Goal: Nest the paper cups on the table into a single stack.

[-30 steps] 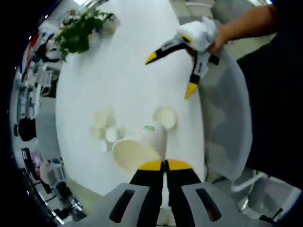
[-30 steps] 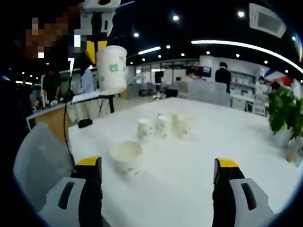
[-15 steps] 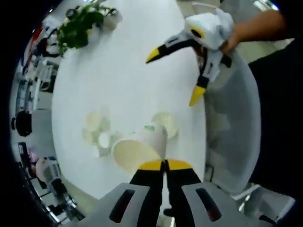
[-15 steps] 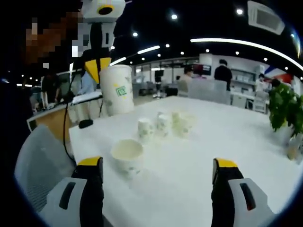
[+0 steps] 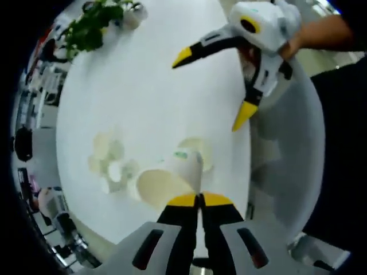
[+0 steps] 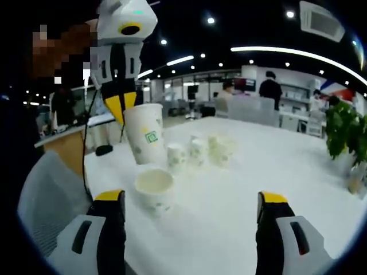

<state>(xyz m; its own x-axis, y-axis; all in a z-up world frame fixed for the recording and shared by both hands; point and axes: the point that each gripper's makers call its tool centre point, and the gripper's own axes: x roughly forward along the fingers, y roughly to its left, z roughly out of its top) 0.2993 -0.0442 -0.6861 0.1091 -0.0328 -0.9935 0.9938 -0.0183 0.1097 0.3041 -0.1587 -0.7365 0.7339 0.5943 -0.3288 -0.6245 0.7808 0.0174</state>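
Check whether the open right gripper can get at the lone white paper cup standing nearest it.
Probably yes: the right gripper is open and the lone cup stands close ahead, but the left gripper's held cup hangs just above it.

Two grippers (image 6: 121, 106) (image 6: 191, 213) are showing. One cup (image 6: 145, 134) is hanging in the air, one cup (image 6: 154, 189) is standing alone, and several more cups (image 6: 198, 151) are clustering behind, too blurred to count. One plant (image 6: 346, 133) is standing.

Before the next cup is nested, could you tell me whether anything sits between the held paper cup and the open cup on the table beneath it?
Nothing visible does: the white paper cup pinched by the left gripper hangs above the upright open white paper cup, with bare air between.
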